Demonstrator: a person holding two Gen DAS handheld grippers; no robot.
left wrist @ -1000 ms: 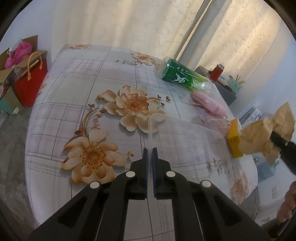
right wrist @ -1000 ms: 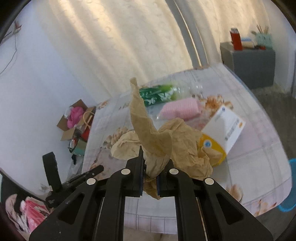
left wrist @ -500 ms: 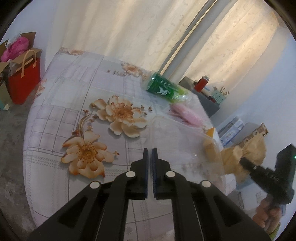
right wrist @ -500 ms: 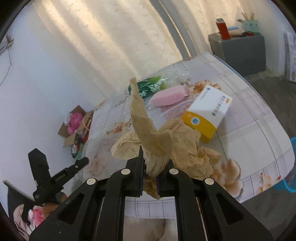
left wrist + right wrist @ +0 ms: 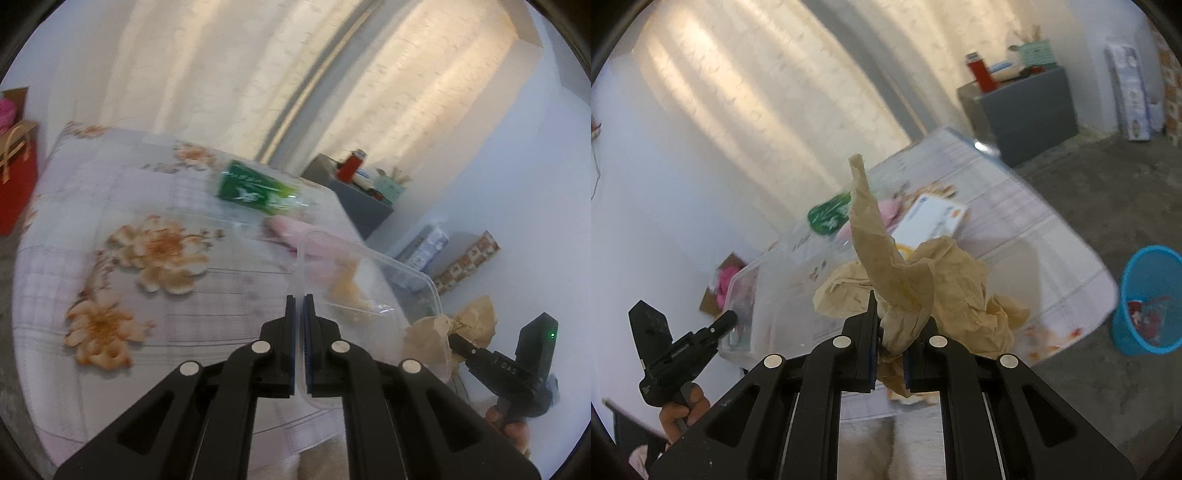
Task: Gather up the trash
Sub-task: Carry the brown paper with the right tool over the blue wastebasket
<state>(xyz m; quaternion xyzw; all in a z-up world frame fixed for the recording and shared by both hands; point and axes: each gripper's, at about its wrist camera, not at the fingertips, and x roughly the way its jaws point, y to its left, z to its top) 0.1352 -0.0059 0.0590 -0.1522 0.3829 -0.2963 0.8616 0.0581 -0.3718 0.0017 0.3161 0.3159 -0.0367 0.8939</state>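
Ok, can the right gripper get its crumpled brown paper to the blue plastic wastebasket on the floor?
Probably yes: right gripper grips the crumpled brown paper, and blue wastebasket stands open beyond the table's edge, nothing between.

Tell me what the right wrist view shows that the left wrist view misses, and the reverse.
Only the right wrist view shows the blue trash basket on the floor and the white and orange box in plain sight. Only the left wrist view shows the red bag and the left tool shut on the clear plastic container's rim. Both show the right tool shut on crumpled brown paper, the green bottle and the grey cabinet.
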